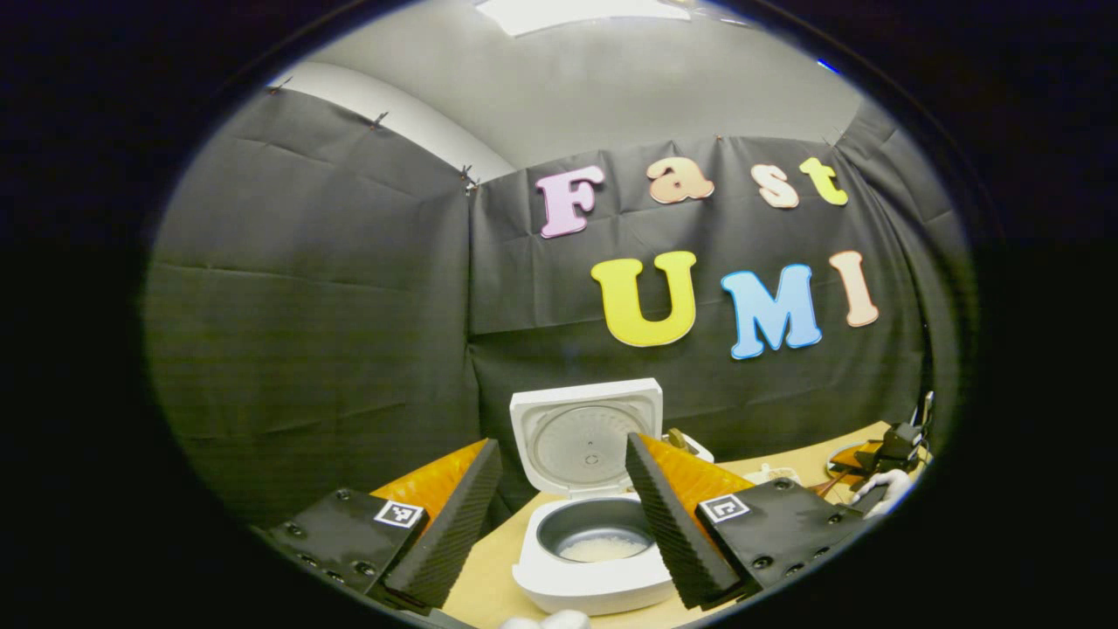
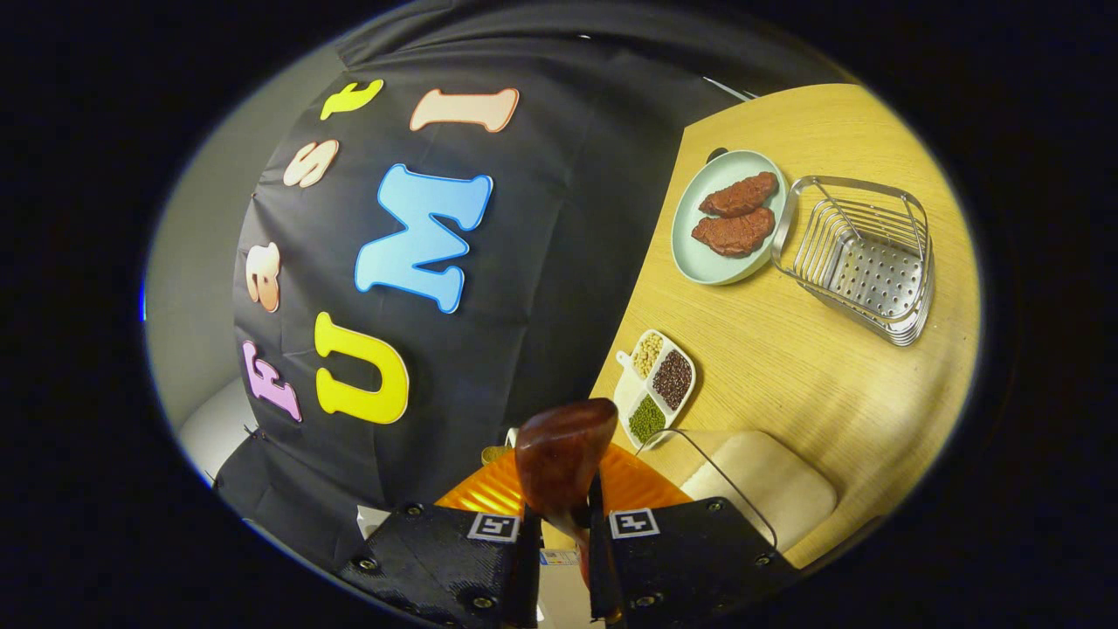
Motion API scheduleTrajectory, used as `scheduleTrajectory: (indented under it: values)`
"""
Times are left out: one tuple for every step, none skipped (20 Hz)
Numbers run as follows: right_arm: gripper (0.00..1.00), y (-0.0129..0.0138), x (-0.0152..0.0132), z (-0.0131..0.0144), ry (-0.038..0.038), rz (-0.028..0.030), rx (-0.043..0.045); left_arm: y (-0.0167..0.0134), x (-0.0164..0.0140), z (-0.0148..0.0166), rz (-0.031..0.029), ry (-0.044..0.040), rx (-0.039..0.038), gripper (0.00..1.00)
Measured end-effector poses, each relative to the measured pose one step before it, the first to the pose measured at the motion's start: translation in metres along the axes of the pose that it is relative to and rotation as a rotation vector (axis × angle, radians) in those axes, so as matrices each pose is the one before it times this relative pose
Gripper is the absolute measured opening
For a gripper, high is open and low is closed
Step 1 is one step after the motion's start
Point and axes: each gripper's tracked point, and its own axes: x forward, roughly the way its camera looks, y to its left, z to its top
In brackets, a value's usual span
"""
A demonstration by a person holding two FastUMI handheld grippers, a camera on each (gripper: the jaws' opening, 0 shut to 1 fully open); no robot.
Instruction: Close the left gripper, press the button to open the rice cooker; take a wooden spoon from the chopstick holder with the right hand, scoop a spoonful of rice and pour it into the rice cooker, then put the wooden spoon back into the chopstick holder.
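Rice cooker (image 1: pixel 594 533) open between wide left hand-held gripper (image 1: pixel 563 502); right hand-held gripper (image 2: pixel 559 524) apparently clamps wooden spoon (image 2: pixel 563 459)

No readable text, brand or number anywhere. Just small square coded markers (image 1: pixel 399 513) on the tool bodies, not legible as writing.

rice cooker (image 1: pixel 594 524) white, grey pot, white rice | wooden spoon (image 2: pixel 563 459) glossy red-brown, between right tool's fingers | plate (image 2: pixel 699 253) pale green, red-brown meat | rack (image 2: pixel 860 258) silver, perforated | surface (image 2: pixel 786 367) light wood grain
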Motion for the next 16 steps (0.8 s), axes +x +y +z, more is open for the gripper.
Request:
scheduleTrajectory:
  values:
    - [0.23,0.0036,-0.00114,-0.00126,0.00297,0.0025,-0.00394,-0.00021,-0.00048,-0.00111,0.00216,0.00168,-0.00237,1.0]
    - [0.23,0.00463,-0.00213,-0.00038,0.00325,-0.00158,-0.01382,0.00006,0.00141,-0.00315,-0.00136,0.00295,-0.00223,1.0]
    - [0.23,0.00905,-0.00117,-0.00039,0.00077,0.01167,-0.01472,-0.00003,0.00087,-0.00208,0.00126,0.00159,-0.00448,1.0]
    - [0.23,0.01291,-0.0014,-0.00163,0.00365,0.01013,-0.0201,0.00095,0.00045,-0.00488,0.00159,0.00743,-0.00474,1.0]
    - [0.23,0.01569,-0.00169,-0.00097,0.00445,0.01913,-0.01714,0.00087,0.0005,-0.00276,0.00032,0.00446,-0.00849,1.0]
    - [0.23,0.01686,-0.0009,0.00024,-0.00274,0.01827,-0.01282,0.0014,0.00009,-0.00332,0.00459,0.00386,-0.00789,1.0]
    - [0.23,0.01625,-0.00099,-0.00027,-0.00088,0.01255,-0.01976,0.00198,0.00046,-0.00156,0.00275,0.00202,-0.00597,1.0]
    - [0.23,0.01928,-0.0002,-0.00288,-0.0008,0.02258,-0.01867,0.00331,-0.00045,-0.00234,0.00597,0.00213,-0.00542,1.0]
    - [0.23,0.01689,0.00198,-0.00489,0.00838,0.01545,-0.02791,0.00213,-0.00067,-0.00182,0.00391,0.00019,-0.00306,1.0]
    - [0.23,0.01728,0.00138,-0.00711,0.00957,0.01493,-0.02589,0.0032,-0.00035,-0.00215,0.00717,0.00027,-0.00058,1.0]
    - [0.23,0.01545,0.00302,-0.00744,0.01048,0.00963,-0.01753,0.0051,-0.00012,-0.00059,0.01261,0.00082,0.00024,0.97]
    - [0.23,0.01625,0.00352,-0.00952,0.0112,0.0113,-0.01383,0.00567,-0.00072,-0.00286,0.01313,0.00022,-0.00102,0.97]
    - [0.23,0.01445,0.00405,-0.01188,0.01584,0.01428,0.00198,0.0054,0.00006,-0.00248,0.01295,0.00366,-0.00162,0.97]
    - [0.23,0.01408,0.00615,-0.01174,0.01631,0.01004,-0.00667,0.00395,-0.00236,-0.00442,0.01291,0.00055,-0.00103,0.97]
    - [0.23,0.0118,0.007,-0.01612,0.02468,0.01685,-0.00152,0.00446,-0.00134,-0.0027,0.01028,0.00662,-0.00233,0.97]
    - [0.23,0.00807,0.00658,-0.01593,0.02011,0.00364,-0.01323,0.00483,-0.00272,-0.00398,0.0104,0.00494,-0.00558,0.97]
